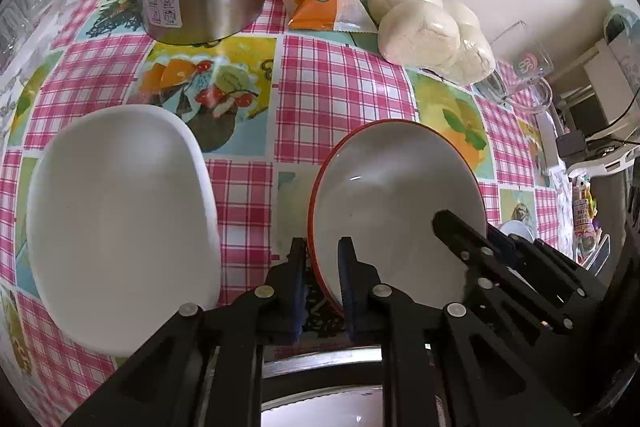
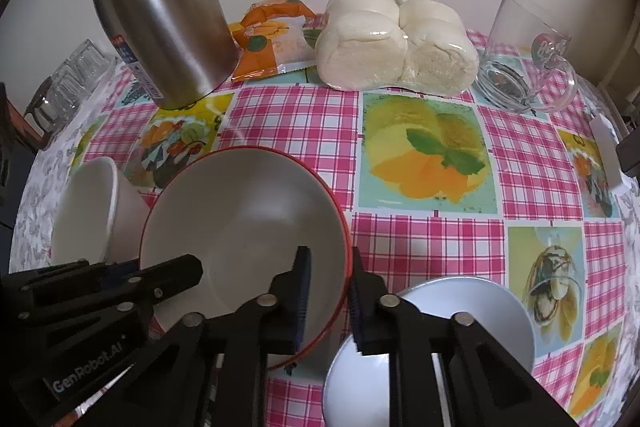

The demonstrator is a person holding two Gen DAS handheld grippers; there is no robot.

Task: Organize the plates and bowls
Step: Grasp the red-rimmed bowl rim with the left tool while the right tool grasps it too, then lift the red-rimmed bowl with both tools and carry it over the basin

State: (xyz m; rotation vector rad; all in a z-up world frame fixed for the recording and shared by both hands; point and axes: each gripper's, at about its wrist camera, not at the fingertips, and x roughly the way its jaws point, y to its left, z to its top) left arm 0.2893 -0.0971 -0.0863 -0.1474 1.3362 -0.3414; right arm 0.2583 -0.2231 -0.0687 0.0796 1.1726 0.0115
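The red-rimmed bowl [image 2: 244,227] is pinched on opposite rims by left gripper [image 1: 323,259] and right gripper [image 2: 330,275]; uneven lifting could tip it into the white bowl [image 2: 96,211] at nine o'clock.

My left gripper [image 1: 323,259] points steeply down, its jaws pinched shut on the near left rim of the red-rimmed bowl [image 1: 396,195], one finger inside and one outside. My right gripper [image 2: 329,279] is angled down the same way, clamped on the opposite rim. Each gripper shows in the other's camera, the two facing across the bowl.
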